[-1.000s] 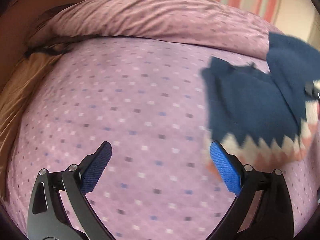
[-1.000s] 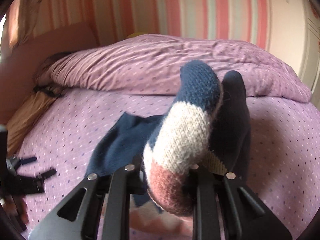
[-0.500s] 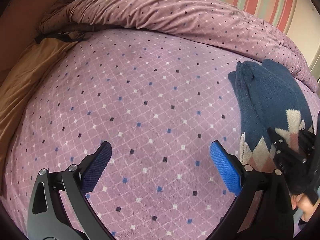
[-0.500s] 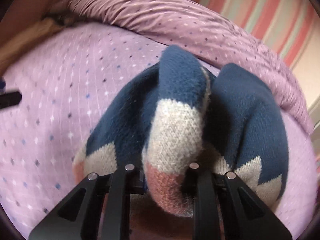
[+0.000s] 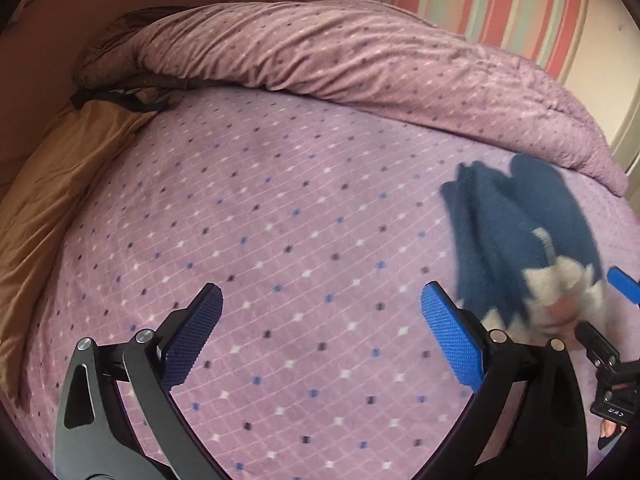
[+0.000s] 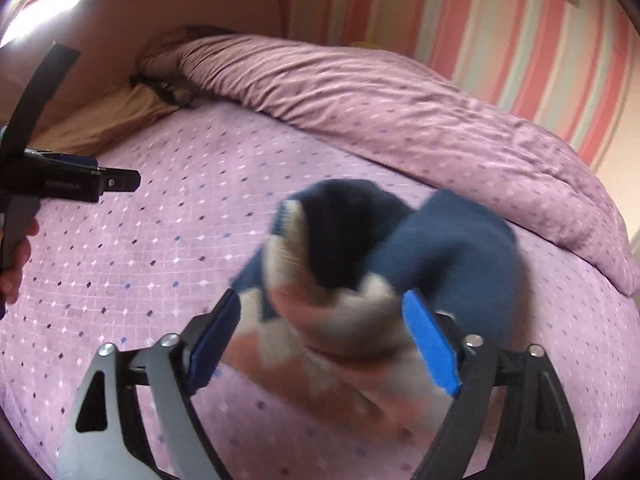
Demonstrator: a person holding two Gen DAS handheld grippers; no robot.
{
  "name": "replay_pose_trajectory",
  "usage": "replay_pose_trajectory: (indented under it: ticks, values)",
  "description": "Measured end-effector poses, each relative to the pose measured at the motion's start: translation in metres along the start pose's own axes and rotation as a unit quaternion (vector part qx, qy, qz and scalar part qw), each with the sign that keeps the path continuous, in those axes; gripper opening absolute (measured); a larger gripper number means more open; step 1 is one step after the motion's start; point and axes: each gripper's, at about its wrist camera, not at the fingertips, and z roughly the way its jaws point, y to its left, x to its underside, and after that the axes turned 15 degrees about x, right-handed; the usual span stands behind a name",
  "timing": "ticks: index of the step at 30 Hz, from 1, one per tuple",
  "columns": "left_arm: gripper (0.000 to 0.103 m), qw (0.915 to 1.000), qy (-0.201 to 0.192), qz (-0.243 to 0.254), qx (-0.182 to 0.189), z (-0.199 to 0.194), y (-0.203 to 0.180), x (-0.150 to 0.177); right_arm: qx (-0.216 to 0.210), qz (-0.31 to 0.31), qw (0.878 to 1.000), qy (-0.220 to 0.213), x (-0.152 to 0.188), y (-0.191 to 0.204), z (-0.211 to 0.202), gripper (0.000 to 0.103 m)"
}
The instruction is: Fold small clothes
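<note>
A bed [image 5: 280, 248] covered in a purple sheet with small white, blue and dark diamonds fills both views. In the left wrist view, the left claw [image 5: 320, 334] hovers over bare sheet with its two blue-padded fingers spread wide and nothing between them. To its right lies a navy blue knitted garment [image 5: 516, 232] with a cream zigzag band and a pinkish hem, blurred, resting on the sheet near the right edge of the bed. The blue finger tip and black frame of the right claw [image 5: 600, 320] show at the far right, close to the hem of the garment. In the right wrist view, the right claw [image 6: 320, 336] has its fingers parted on either side of the same garment [image 6: 440, 240]; the bunched, blurred hem sits between them, but the pads look released rather than pinching, with a gap on the left side. The garment's navy body humps up just beyond the fingers. At the left edge of this view the left claw [image 6: 72, 182] appears as a dark bar held by a hand [image 6: 16, 264], well apart from the garment. Along the far side of the bed lies a rumpled purple duvet [image 5: 360, 64], and a tan pillow [image 5: 60, 192] sits at the left. Behind the bed stands a wall [image 6: 500, 20] with pink, cream and pale green vertical stripes
</note>
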Motion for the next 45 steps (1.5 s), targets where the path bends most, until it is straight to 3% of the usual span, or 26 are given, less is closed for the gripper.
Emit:
replay_pose_trajectory:
  ticks: [4,8,15,18,23,30,31,32,41,45]
  values:
    - [0.1,0.998,0.008,0.015,0.061,0.004,-0.034,-0.023,0.031,0.026,0.999,0.015,0.008,-0.042,0.0,0.086]
    - [0.1,0.9891,0.054,0.037,0.132,0.043,-0.09,-0.048,0.062,0.052,0.996,0.036,0.017,-0.073,0.016,0.086]
    - [0.1,0.9726,0.103,0.077,0.194,0.117,-0.17,-0.064,0.046,0.101,0.993,0.041,0.018,-0.097,0.021,0.086]
    - [0.1,0.9703,0.122,0.084,0.192,0.14,-0.184,-0.065,0.036,0.11,0.993,0.039,0.016,-0.104,0.018,0.086]
    - [0.098,0.9566,0.158,0.068,0.235,0.177,-0.184,-0.064,0.051,0.105,0.993,0.024,0.017,-0.117,0.013,0.086]
    - [0.071,0.9445,0.198,0.057,0.256,0.21,-0.178,-0.06,0.046,0.12,0.991,0.037,0.028,-0.131,0.016,0.086]
    - [0.051,0.938,0.203,0.051,0.276,0.211,-0.178,-0.059,0.045,0.12,0.991,0.042,0.031,-0.131,0.017,0.086]
    - [0.039,0.9324,0.21,0.037,0.292,0.215,-0.178,-0.056,0.045,0.119,0.991,0.045,0.034,-0.131,0.017,0.086]
    - [0.014,0.9504,0.149,0.072,0.263,0.187,-0.181,-0.041,0.057,0.149,0.986,0.056,0.05,-0.143,0.023,0.086]
    - [0.013,0.9638,0.089,0.089,0.235,0.147,-0.17,-0.034,0.066,0.15,0.985,0.049,0.048,-0.146,0.019,0.086]
